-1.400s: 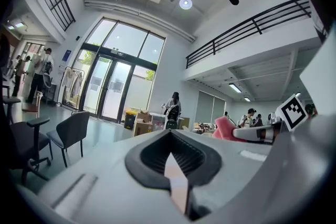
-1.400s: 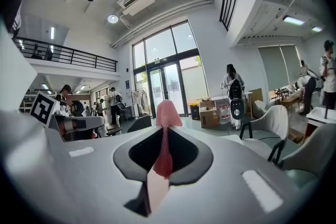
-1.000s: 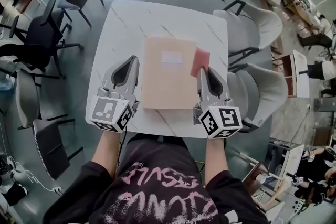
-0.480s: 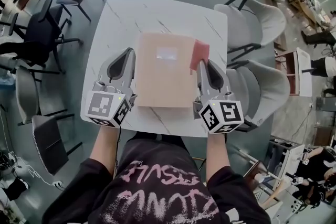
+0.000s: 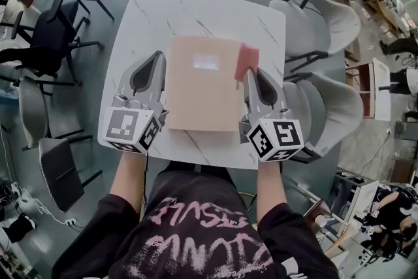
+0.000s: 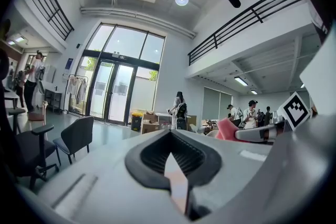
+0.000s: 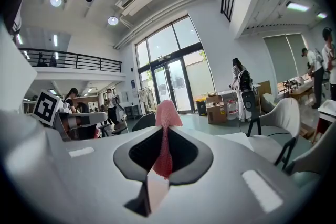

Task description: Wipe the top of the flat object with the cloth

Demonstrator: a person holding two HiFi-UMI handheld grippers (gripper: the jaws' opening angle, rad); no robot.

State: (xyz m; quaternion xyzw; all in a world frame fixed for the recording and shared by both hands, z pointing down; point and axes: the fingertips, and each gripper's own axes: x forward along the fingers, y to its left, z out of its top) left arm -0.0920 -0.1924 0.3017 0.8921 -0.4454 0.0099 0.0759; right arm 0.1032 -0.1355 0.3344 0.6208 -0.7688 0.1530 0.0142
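We pinch the pink cloth (image 5: 247,61) tight in our right gripper (image 5: 251,74) over the right edge of the flat object (image 5: 202,95) lying mid-worktop (image 5: 196,10), ready to wipe, while our left gripper (image 5: 159,57) waits closed and empty beside its left edge.

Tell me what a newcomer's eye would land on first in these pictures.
A flat tan object lies in the middle of the white table, between two grippers. The pink cloth stands out most, pinched in the fingers of the right gripper at the object's far right edge. The left gripper, shut and empty, is beside its left edge.
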